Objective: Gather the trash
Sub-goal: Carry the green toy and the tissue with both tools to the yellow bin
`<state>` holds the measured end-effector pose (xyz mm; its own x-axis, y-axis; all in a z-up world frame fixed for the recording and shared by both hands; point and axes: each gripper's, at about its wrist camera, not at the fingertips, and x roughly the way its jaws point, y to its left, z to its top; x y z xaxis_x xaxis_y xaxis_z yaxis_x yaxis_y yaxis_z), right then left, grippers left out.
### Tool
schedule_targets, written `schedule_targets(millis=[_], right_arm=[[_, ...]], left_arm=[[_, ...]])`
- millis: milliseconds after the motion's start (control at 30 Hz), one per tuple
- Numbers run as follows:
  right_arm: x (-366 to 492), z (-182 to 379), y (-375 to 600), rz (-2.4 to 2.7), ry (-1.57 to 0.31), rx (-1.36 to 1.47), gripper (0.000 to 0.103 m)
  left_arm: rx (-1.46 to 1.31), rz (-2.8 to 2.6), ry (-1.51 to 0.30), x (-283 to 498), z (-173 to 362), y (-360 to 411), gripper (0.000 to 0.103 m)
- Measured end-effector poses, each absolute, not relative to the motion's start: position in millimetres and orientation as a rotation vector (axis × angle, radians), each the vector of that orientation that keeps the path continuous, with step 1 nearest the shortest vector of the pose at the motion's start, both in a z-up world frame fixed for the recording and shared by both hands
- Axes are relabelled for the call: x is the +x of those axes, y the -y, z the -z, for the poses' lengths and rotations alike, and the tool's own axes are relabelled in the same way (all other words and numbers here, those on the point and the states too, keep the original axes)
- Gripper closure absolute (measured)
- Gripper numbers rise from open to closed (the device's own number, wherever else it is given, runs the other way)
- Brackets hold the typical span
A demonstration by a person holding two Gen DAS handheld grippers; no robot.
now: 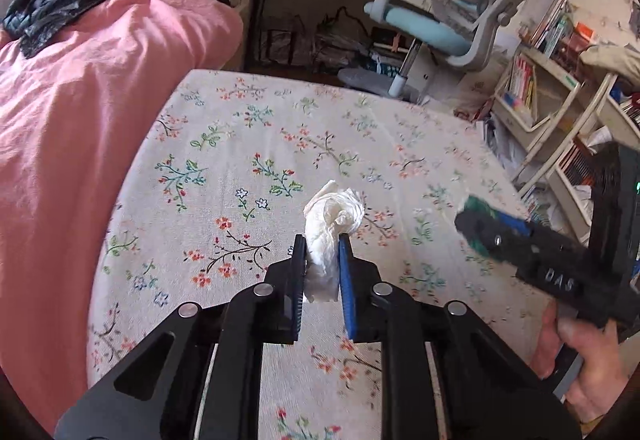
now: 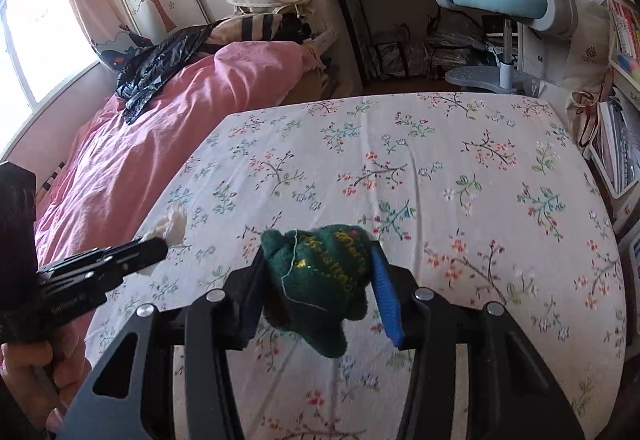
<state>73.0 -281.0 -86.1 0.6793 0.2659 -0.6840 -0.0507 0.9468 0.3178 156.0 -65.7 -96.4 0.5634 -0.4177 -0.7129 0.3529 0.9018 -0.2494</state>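
Left tongs [image 1: 322, 246]: clamped on a crumpled white tissue [image 1: 334, 228], black pad on one side, blue ribbed pad on the other.
Tissue: soft, wrinkled paper wad, bunched into a knob beyond the tips, held over the bed [image 1: 248, 143].
Right tongs [image 2: 318, 260]: closed against a dark green plush pouch [image 2: 320, 280], its sides pressed by the pads.
Pouch: fuzzy fabric, lumpy and rounded, gold embroidered lettering, pale stitched seam; it sits just above the sheet.
Bed: flat white sheet printed with small flowers and branches, lightly creased.
Pink duvet [image 1: 80, 111]: thick, rumpled cloth heaped along the bed's left side.
Black plastic bag [image 1: 60, 3]: glossy, crinkled film lying on the duvet, well apart from both tongs.
Hands: a right hand [image 1: 580, 360] wraps its handle from below; both tools angle down toward the sheet.
Chair [image 1: 452, 11]: grey frame, blue seat, beyond the bed.
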Motion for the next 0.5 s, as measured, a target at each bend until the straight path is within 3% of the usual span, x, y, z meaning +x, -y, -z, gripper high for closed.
schedule_targets(millis=[500], right_arm=[[-9, 45, 291, -0.223, -0.684, 0.477, 0.055]], left_arm=[[0.002, 0.404, -0.709, 49, 40, 54, 0.088]])
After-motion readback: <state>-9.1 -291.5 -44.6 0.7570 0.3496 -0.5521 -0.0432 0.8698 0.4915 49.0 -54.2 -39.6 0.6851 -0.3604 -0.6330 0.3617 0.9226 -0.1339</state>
